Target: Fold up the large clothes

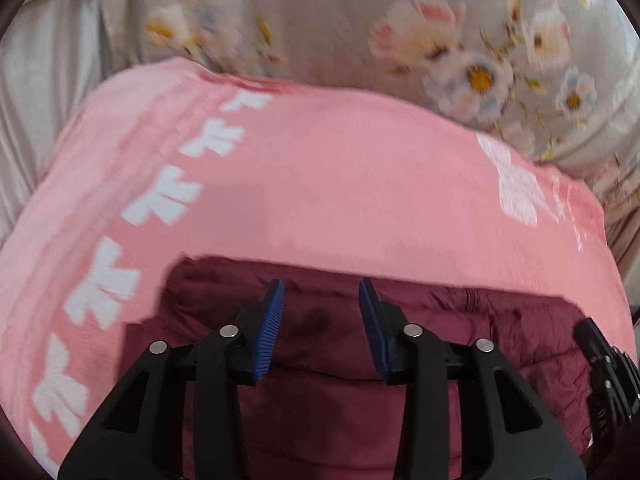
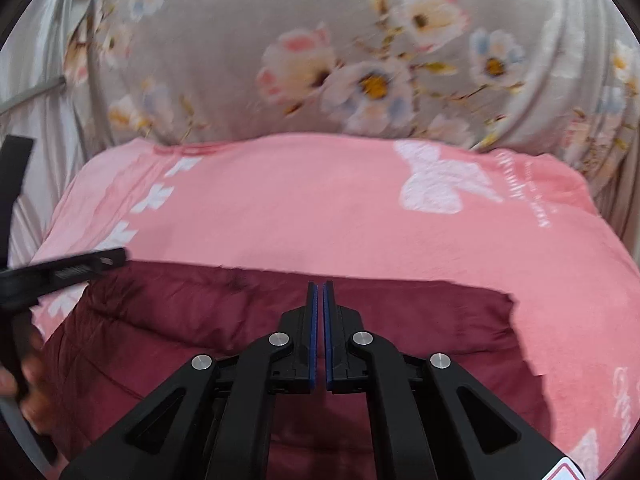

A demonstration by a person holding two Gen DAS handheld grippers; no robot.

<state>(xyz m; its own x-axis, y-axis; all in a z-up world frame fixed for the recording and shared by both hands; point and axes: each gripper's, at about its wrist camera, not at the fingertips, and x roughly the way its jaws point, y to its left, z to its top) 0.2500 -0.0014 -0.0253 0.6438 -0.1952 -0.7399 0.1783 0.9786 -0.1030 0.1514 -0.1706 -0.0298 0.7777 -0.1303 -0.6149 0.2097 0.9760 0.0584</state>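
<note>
A dark maroon padded garment (image 1: 320,408) lies folded on a pink blanket (image 1: 320,184) with white bow prints. My left gripper (image 1: 321,282) hovers over the garment's upper edge. Its blue pads stand apart and nothing is between them. In the right wrist view the same maroon garment (image 2: 180,320) fills the lower half, lying on the pink blanket (image 2: 300,208). My right gripper (image 2: 320,284) is shut, its pads together just above the garment's far edge with no cloth seen between them.
A grey floral bedsheet (image 2: 224,40) spreads beyond the blanket. The black body of the left tool (image 2: 80,268) and a hand (image 2: 32,380) show at the left of the right wrist view. The right tool's black frame (image 1: 604,360) shows at the left wrist view's right edge.
</note>
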